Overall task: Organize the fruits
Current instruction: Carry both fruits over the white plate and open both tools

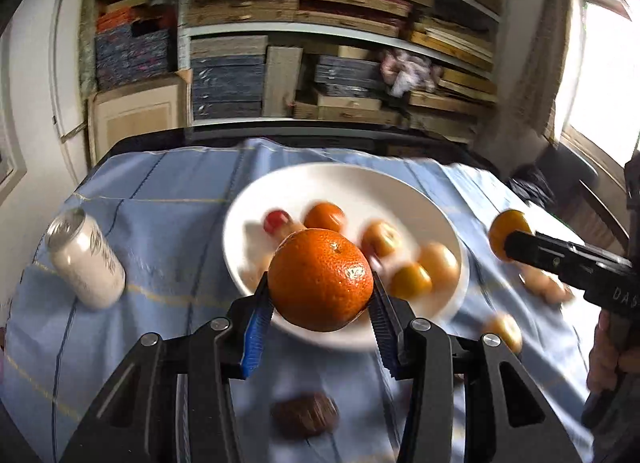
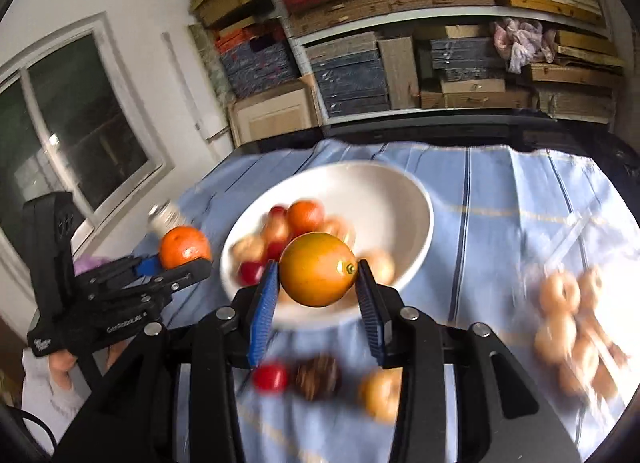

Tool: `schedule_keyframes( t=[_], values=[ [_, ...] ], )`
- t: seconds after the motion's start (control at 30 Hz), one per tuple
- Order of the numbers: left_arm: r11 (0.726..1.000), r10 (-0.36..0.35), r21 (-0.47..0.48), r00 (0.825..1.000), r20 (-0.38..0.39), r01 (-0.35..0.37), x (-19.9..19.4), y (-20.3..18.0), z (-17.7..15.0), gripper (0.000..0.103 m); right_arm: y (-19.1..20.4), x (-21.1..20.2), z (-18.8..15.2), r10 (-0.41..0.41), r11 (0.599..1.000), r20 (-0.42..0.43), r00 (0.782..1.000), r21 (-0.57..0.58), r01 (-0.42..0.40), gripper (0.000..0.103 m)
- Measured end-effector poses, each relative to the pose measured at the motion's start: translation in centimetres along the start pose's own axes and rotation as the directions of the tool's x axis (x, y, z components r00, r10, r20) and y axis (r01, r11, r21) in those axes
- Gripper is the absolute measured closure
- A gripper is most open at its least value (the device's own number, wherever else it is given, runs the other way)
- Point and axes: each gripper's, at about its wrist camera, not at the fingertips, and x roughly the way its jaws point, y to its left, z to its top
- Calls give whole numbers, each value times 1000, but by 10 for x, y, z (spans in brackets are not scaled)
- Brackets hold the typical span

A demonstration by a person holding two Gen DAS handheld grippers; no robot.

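Blue tablecloth (image 1: 168, 223), blurred bowl (image 1: 360, 183) fruit, both grippers clamping oranges

Fruits in the white bowl (image 1: 400, 191) and pale rounds (image 2: 572, 327) are blurred beyond identifying.

Count of things on and above the tabletop (image 1: 168, 223)

One white bowl (image 1: 360, 183), one drink can (image 1: 86, 259), one deep-orange tangerine (image 1: 320, 281), one yellow-orange citrus (image 2: 318, 269), one brown pastry (image 1: 304, 415), one loose red fruit (image 2: 271, 377); blurred fruits inside bowl, roughly six or seven.
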Motion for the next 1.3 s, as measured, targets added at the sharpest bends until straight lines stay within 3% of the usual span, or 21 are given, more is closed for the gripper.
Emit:
schedule_keyframes(
  t=[0.13,0.3,0.5,0.67,0.73,0.8,0.97,1.07,1.1,1.17,1.23,1.3],
  values=[
    [998,43,-37,998,-46,-45,39,18,27,57,-13,42,18,-55,998,-45,997,29,56,65],
    [996,43,-76,994,-97,-50,81,31,46,57,-25,83,24,-97,994,-102,990,40,101,65],
    [996,53,-70,990,-127,-62,102,31,44,56,-35,103,23,-106,991,-135,985,64,116,63],
    [995,20,-90,992,-121,-31,81,32,36,56,-33,63,21,-52,993,-54,997,99,57,53],
    [996,25,-85,993,-117,-35,66,31,31,55,-31,36,17,-24,993,-9,1000,116,24,41],
    [995,12,-94,996,-84,-20,42,29,24,55,-28,11,9,0,993,25,1000,117,-3,36],
    [1000,0,-6,1000,-6,0,-17,9,-5,55,-25,-47,-32,8,995,73,997,99,-16,32],
    [998,-46,44,999,13,45,-44,-7,-33,54,-30,-64,-65,32,991,90,995,126,-43,29],
    [997,-54,57,998,18,53,-49,-12,-40,50,-31,-66,-73,41,990,94,995,132,-53,27],
    [995,-58,81,997,55,54,-63,-20,-60,19,-32,-65,-89,48,990,78,996,130,-58,27],
    [995,-34,96,992,121,22,-74,-24,-79,10,-28,-62,-94,59,991,65,996,112,-66,27],
    [994,3,110,991,136,-18,-74,-25,-89,7,-26,-62,-95,66,992,71,995,100,-73,26]
  ],
)
